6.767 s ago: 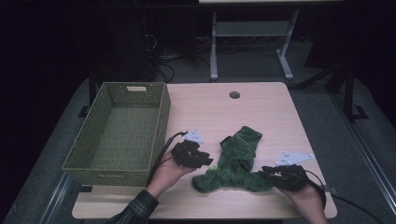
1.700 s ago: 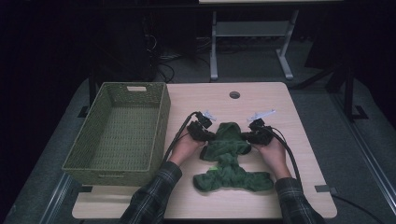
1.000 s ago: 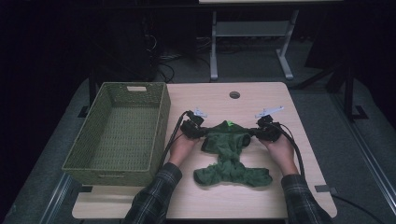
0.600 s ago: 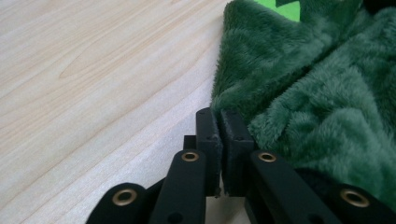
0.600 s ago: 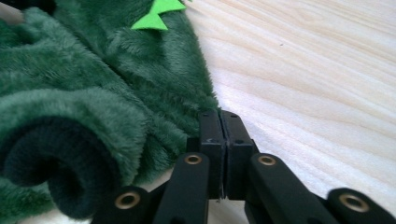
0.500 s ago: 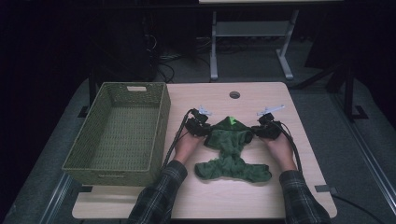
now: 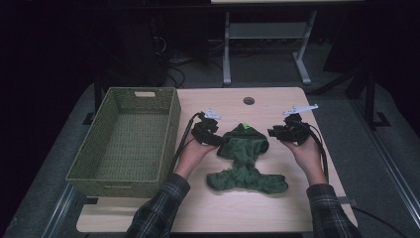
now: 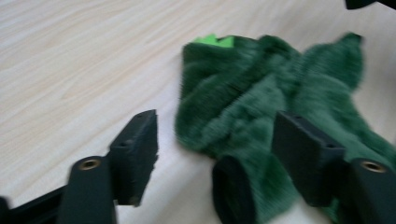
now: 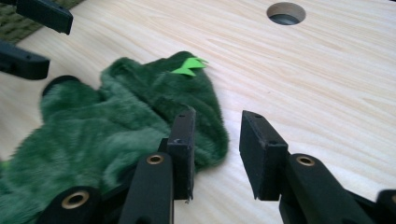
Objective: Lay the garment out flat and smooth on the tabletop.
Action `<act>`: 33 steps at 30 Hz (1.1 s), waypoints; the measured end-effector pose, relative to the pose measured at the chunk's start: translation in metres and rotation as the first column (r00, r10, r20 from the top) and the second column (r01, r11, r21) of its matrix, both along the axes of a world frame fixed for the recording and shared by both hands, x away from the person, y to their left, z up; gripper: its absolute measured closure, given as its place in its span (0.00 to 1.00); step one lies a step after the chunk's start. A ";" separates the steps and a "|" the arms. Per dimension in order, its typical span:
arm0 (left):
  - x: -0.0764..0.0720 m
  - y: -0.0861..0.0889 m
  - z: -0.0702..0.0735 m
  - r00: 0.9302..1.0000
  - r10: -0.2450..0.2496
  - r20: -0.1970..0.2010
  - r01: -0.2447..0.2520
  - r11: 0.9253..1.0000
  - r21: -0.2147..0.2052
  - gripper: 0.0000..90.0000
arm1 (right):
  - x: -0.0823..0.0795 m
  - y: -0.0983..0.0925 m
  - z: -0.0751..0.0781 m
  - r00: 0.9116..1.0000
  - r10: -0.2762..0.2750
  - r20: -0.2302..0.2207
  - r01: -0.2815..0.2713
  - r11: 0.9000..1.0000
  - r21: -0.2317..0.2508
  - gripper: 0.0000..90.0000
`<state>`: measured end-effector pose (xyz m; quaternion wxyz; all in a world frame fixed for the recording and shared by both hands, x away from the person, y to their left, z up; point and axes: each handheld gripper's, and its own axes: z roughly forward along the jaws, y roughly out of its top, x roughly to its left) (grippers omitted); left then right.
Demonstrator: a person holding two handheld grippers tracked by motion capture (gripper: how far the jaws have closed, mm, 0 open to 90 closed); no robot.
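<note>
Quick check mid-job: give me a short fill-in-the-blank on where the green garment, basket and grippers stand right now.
1. The fuzzy garment on the table is ____ in colour.
2. The woven basket holds ____.
3. The left gripper has its jaws ____, off the garment.
4. The bright tag lies at the garment's ____ end.

Missing words: green; nothing; open; far

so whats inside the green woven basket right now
The basket on the table's left side shows a bare woven floor with nothing lying on it. The strip of floor just behind its near wall is hidden. The green fuzzy garment lies outside it, on the tabletop.
</note>
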<state>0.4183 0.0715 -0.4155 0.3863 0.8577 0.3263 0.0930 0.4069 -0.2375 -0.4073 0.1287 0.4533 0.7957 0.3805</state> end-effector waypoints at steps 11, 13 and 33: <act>-0.041 0.015 0.004 0.998 -0.049 0.032 0.049 0.999 0.022 0.15 | -0.023 0.010 0.005 0.999 0.046 0.016 -0.046 0.999 -0.004 0.69; -0.049 0.018 0.004 0.998 -0.054 0.038 0.053 0.999 0.009 0.14 | -0.027 0.010 0.005 0.998 0.056 0.012 -0.056 0.998 -0.001 0.69; -0.138 0.041 -0.022 0.992 -0.107 0.067 0.103 0.993 0.051 0.14 | -0.075 0.038 0.000 0.985 0.164 0.052 -0.165 0.986 0.019 0.69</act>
